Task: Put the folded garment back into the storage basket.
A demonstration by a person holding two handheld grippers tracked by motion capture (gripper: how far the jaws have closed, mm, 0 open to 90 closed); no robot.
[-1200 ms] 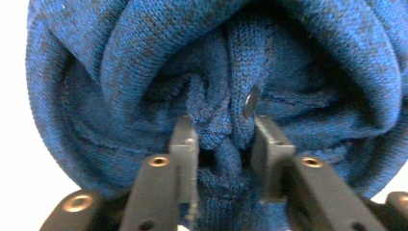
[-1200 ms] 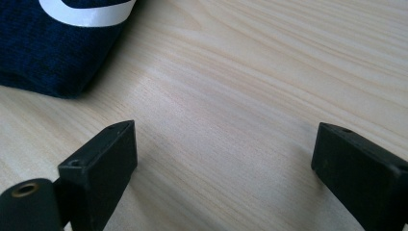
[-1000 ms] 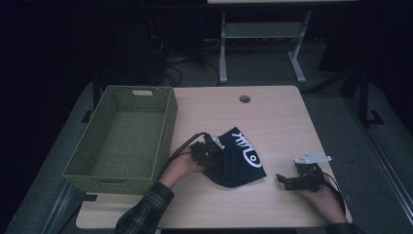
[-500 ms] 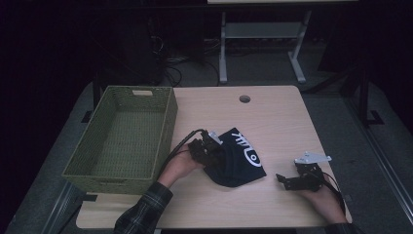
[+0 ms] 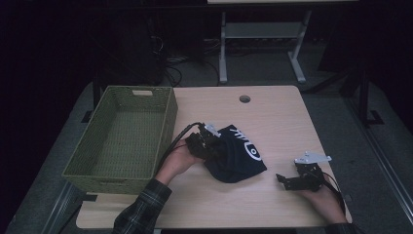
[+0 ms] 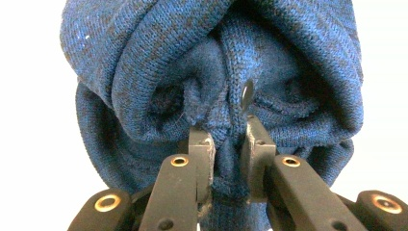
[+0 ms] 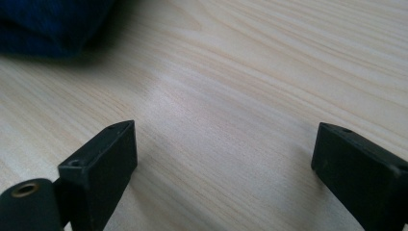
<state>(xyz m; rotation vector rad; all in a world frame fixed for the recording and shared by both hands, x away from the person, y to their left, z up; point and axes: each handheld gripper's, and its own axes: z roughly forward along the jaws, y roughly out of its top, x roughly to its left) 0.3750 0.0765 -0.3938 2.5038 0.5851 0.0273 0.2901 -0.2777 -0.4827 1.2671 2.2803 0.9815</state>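
Note:
A dark blue knit hat [image 5: 239, 157] with a white logo lies bunched at the middle of the wooden table [image 5: 272, 117]. My left gripper [image 5: 215, 146] is at the hat's left edge, shut on a fold of it. In the left gripper view the knit hat [image 6: 216, 62] hangs gathered in front of the left gripper [image 6: 226, 144], a pinch of cloth squeezed between the pads. My right gripper [image 5: 283, 180] rests near the table's front right, open and apart from the hat. In the right gripper view the right gripper [image 7: 223, 159] has bare wood between its jaws, and a corner of the hat [image 7: 48, 24] shows at top left.
A green woven basket [image 5: 168, 122] stands on the table's left side with nothing in it. A round cable hole [image 5: 245, 99] sits near the far edge. Beyond the table, a white desk frame [image 5: 223, 48] and cables stand on the dark floor.
My left gripper has lifted slightly with the hat's edge in it, and the cloth bunches up more on that side. The right gripper has stayed where it was.

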